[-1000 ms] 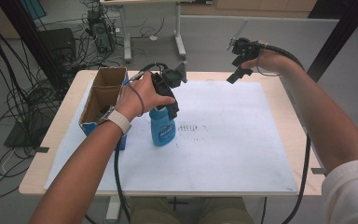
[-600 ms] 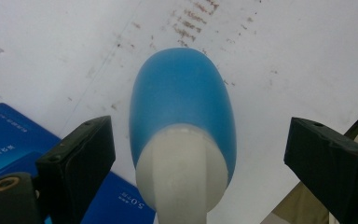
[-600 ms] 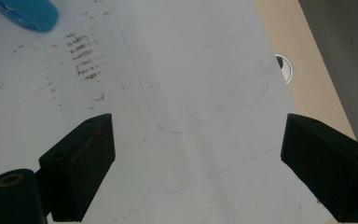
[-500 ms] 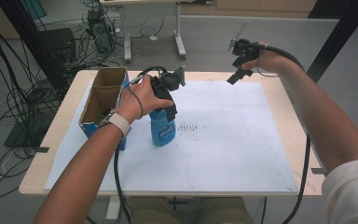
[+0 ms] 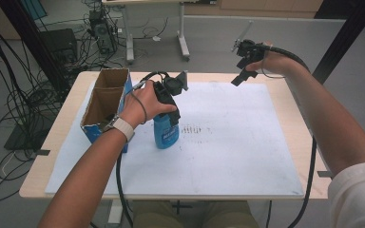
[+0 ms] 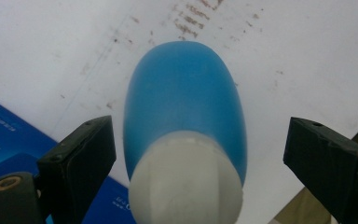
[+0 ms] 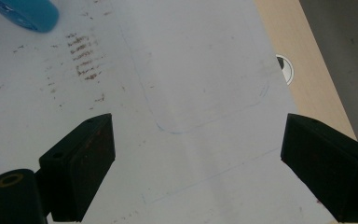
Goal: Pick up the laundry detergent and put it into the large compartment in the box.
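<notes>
A blue bottle [image 5: 166, 134] with a white cap stands upright on the white sheet, left of the middle. My left gripper [image 5: 171, 105] comes down over its top. In the left gripper view the bottle [image 6: 184, 107] and its cap sit between the two jaws, with a gap on each side, so the gripper [image 6: 198, 168] is open. My right gripper [image 5: 241, 72] hangs in the air over the table's far right edge. It is open [image 7: 196, 163] with nothing between its jaws, and the bottle's base [image 7: 28, 13] shows far off at the top left.
An open cardboard box [image 5: 105, 102] with blue sides stands just left of the bottle, and its blue side [image 6: 9, 135] lies close to the left jaw. The white sheet [image 5: 237, 142] covers most of the wooden table [image 5: 294, 109]. Cables and desk legs crowd the floor behind.
My left gripper has eased slightly lower around the bottle's top. The bottle and my right gripper have stayed where they were.
</notes>
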Motion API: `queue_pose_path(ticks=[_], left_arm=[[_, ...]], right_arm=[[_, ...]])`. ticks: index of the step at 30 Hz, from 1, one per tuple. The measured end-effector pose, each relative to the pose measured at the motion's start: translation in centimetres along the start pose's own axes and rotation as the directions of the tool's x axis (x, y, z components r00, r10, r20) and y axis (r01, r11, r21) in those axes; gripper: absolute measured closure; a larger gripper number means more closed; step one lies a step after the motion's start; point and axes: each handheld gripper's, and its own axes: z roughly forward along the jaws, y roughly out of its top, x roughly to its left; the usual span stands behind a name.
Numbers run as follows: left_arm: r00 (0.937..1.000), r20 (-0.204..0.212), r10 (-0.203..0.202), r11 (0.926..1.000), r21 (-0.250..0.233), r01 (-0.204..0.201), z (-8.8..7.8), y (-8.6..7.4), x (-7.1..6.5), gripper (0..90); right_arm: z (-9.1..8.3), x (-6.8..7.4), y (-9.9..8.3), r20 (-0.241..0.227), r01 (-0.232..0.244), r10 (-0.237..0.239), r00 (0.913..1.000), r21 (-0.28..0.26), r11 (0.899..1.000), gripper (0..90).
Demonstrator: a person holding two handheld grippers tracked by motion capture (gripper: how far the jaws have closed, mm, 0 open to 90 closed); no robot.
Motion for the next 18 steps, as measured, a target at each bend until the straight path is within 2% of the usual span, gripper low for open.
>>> queue_pose_path(ticks=[12, 18], left_arm=[[0.9999, 0.011, -0.010, 0.9999, -0.013, 0.010, 0.52, -0.37, 0.26, 9.8], [0.9998, -0.004, -0.021, 0.9997, -0.015, 0.020, 0.91, -0.61, 0.37, 9.9]], right_arm=[[-0.09, 0.01, -0.13, 0.001, 0.002, -0.002, 1.0000, -0.001, 1.000, 9.7], [-0.01, 0.01, -0.11, 0.000, 0.002, -0.002, 1.0000, 0.001, 1.000, 9.7]])
